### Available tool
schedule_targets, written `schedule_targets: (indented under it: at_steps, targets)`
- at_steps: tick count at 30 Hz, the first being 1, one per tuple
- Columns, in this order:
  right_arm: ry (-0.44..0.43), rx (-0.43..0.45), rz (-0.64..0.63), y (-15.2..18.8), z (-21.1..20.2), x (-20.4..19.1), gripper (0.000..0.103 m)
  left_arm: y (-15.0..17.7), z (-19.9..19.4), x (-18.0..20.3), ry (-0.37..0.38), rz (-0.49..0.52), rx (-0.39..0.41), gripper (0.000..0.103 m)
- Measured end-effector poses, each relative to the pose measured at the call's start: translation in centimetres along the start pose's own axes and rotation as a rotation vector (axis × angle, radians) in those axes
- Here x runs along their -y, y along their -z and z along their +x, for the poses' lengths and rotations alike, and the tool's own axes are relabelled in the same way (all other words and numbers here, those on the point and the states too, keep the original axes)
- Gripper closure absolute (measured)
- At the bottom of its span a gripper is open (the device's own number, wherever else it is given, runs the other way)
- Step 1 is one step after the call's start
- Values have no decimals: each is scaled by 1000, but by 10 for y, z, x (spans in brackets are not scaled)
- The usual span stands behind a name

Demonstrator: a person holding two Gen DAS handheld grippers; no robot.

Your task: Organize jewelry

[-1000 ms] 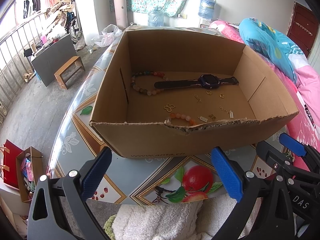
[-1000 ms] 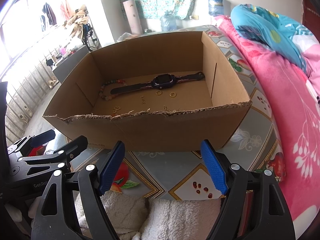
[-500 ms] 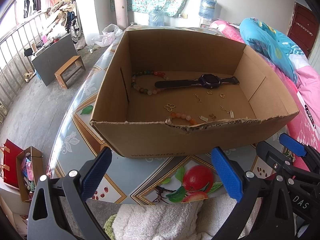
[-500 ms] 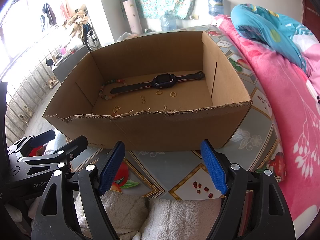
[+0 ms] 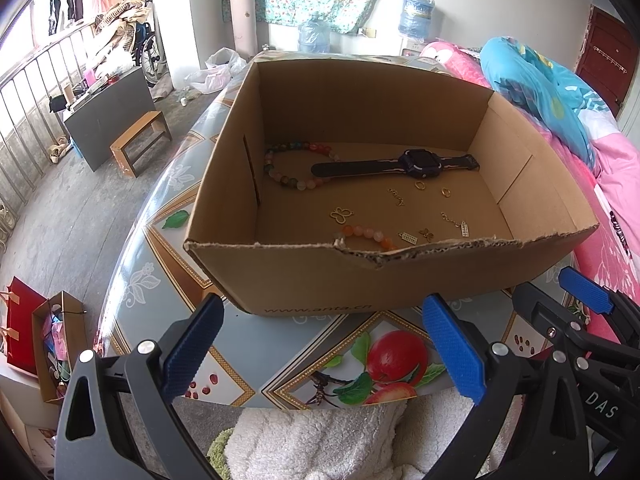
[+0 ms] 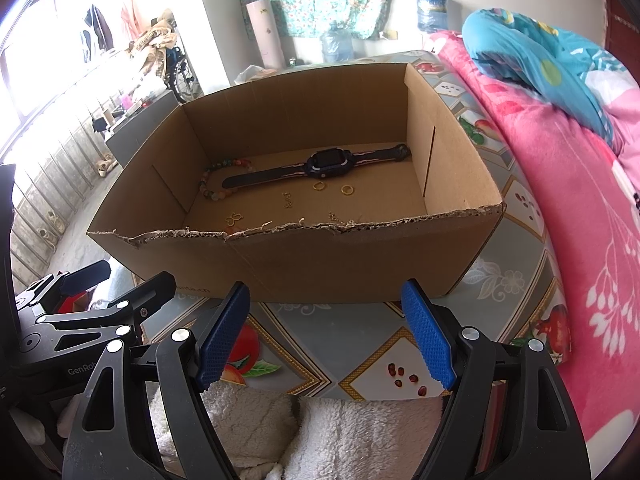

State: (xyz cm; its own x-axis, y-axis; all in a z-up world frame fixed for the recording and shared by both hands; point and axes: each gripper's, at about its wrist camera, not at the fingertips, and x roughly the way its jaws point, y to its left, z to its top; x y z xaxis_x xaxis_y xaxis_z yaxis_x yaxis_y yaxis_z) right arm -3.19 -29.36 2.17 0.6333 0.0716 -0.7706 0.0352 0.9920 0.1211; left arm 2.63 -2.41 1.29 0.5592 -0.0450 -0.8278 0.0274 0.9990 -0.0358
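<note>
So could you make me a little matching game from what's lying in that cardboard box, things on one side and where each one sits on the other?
Things:
1. watch
2. multicoloured bead bracelet
3. orange bead bracelet
4. two gold rings

Places:
A. against the torn near wall
B. just in front of the watch face
C. far left corner
D. stretched across the back of the floor

Pairs: 1-D, 2-C, 3-A, 4-B

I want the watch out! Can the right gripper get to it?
Probably yes. The right gripper is open and empty, and the box has no lid, but it must lift over the front wall to reach the watch.
</note>
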Motion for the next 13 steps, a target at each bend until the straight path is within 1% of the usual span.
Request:
schedule_targets:
  at_steps: [13]
  targets:
    - [1, 0, 0, -1, 0, -2, 29, 0, -3, -1, -3, -5, -1, 6]
